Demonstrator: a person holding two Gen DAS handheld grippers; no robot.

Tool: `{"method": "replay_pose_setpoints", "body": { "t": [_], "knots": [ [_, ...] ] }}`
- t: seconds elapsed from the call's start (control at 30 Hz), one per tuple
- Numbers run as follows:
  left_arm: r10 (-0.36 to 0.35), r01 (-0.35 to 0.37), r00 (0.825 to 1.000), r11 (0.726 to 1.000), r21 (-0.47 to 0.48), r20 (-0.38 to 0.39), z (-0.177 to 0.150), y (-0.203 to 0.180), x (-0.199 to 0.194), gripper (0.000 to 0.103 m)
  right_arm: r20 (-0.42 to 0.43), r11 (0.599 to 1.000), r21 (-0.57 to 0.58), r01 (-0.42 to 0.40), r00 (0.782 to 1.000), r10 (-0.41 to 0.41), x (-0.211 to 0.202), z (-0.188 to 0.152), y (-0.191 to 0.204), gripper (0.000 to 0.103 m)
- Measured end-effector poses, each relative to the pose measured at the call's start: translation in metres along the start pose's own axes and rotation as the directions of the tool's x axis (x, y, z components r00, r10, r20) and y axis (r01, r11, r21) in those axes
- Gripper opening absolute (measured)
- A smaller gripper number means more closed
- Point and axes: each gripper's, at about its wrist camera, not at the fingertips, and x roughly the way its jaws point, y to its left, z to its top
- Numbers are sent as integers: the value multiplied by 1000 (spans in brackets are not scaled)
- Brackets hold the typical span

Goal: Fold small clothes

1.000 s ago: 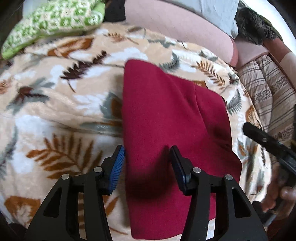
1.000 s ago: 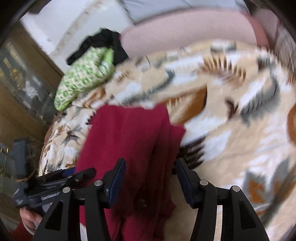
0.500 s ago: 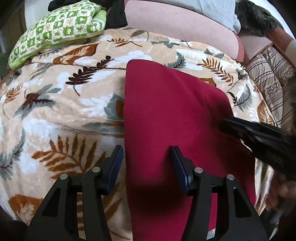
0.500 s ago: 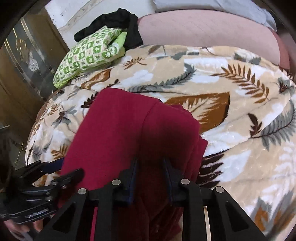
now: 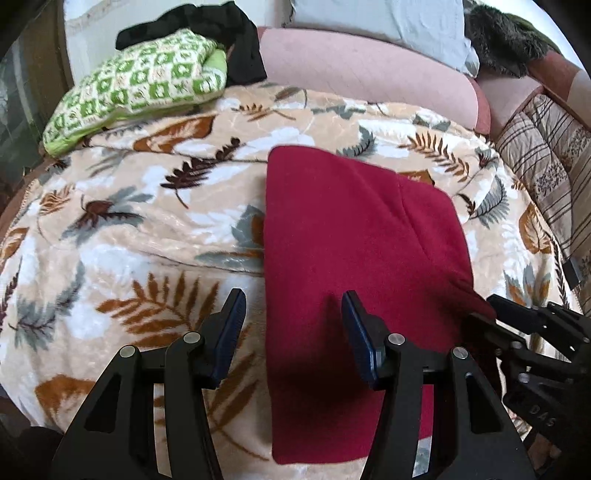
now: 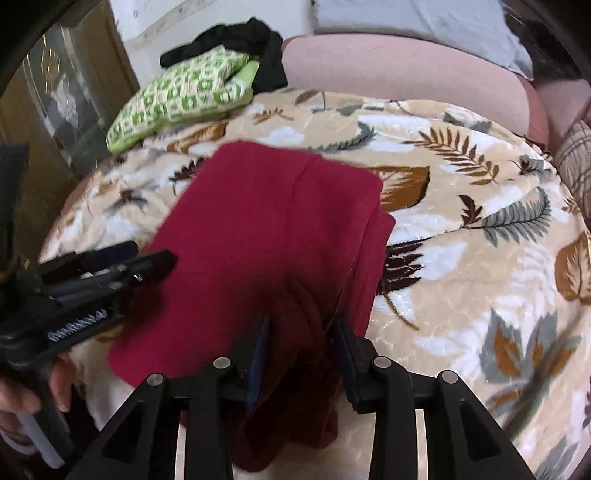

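Between the earlier frames and this one, my right gripper (image 6: 299,354) had dropped onto the near right edge of the red garment (image 6: 266,236), pinched in, and its jaws were now opening again, with a bunched ridge of the red cloth between them; I could not tell whether the pads pressed on it. Over the same interval my left gripper (image 5: 291,325) had shifted a little and kept its spread.

Nearest, in the left wrist view, the left gripper stood released, jaws apart: one blue pad (image 5: 231,328) over the leaf-print blanket (image 5: 129,229), the other over the garment's left edge, neither clamping cloth. Just right of it, the right gripper (image 5: 480,312) met the garment's (image 5: 351,240) near right corner, where the fabric drew to a point.

In the right wrist view a hand (image 6: 22,402) carried the left gripper (image 6: 144,260) at the lower left, its tips beside the garment's left edge.

At middle distance, the garment lay folded lengthwise on the blanket (image 6: 461,236), a narrower layer stacked along its right side.

Farther back, a green-and-white patterned cushion (image 5: 140,85) rested at the blanket's far left, with black clothing (image 5: 221,33) heaped against it. Behind ran a pink bolster (image 5: 362,70), topped by a pale grey pillow (image 5: 380,18), and at far right a striped quilt (image 5: 546,158).
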Motion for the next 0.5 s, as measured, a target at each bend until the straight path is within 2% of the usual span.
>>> {"method": "replay_pose_setpoints", "body": {
  "t": [0.07,0.13,0.3,0.5],
  "knots": [
    [4,-4,1000,1000,-8,13,-1,2,-7,54,29,1000,10,19,999,-19,-11,0,4,39],
    [19,-19,999,1000,-12,31,-2,3,-15,54,60,999,21,33,998,-34,-21,1,9,48],
    [21,-20,997,1000,-16,71,-5,6,-33,54,102,996,36,86,991,-90,-34,5,22,48],
    [33,-32,995,999,-14,99,-8,9,-46,54,107,994,74,83,990,-90,-38,8,27,48]
  ]
}}
